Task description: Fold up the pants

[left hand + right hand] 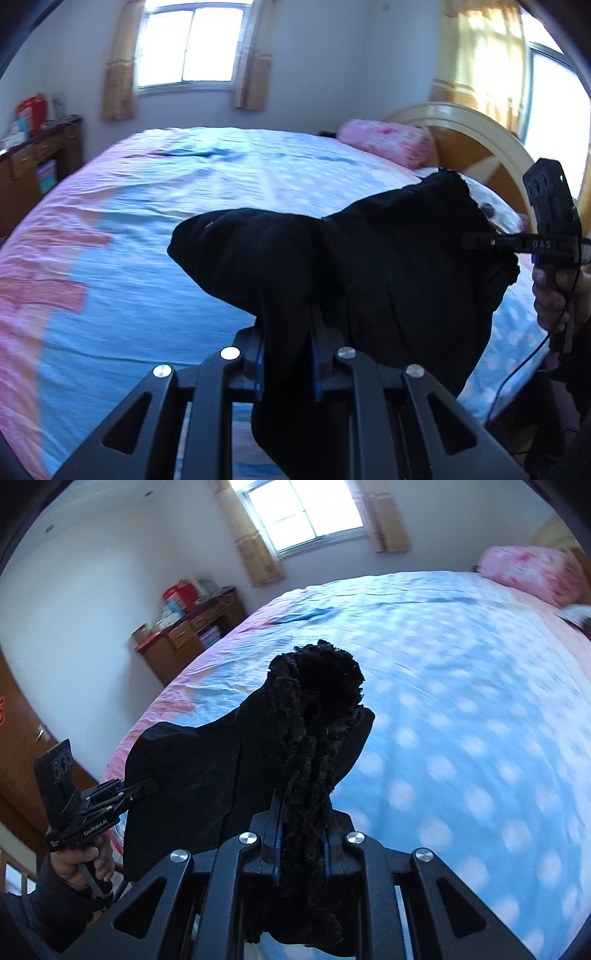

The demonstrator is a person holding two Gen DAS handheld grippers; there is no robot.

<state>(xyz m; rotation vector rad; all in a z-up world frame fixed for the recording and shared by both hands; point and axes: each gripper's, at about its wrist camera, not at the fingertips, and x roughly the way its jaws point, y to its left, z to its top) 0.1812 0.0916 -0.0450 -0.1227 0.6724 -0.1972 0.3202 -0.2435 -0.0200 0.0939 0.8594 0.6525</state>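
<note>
Black pants [388,258] hang stretched between both grippers above the bed. In the left wrist view my left gripper [288,362] is shut on one corner of the fabric, which bunches up between the blue pads. The right gripper [467,242] pinches the other corner at the right, held by a hand [554,295]. In the right wrist view my right gripper [301,845] is shut on the fuzzy-lined edge of the pants [207,760]. There the left gripper [151,784] grips the far corner at the lower left. The lower part of the pants is hidden below the frames.
A bed [147,240] with a blue dotted sheet and a pink border fills both views [461,701]. A pink pillow [388,142] lies by the wooden headboard [476,147]. A wooden dresser [184,635] with boxes on it stands by the far wall.
</note>
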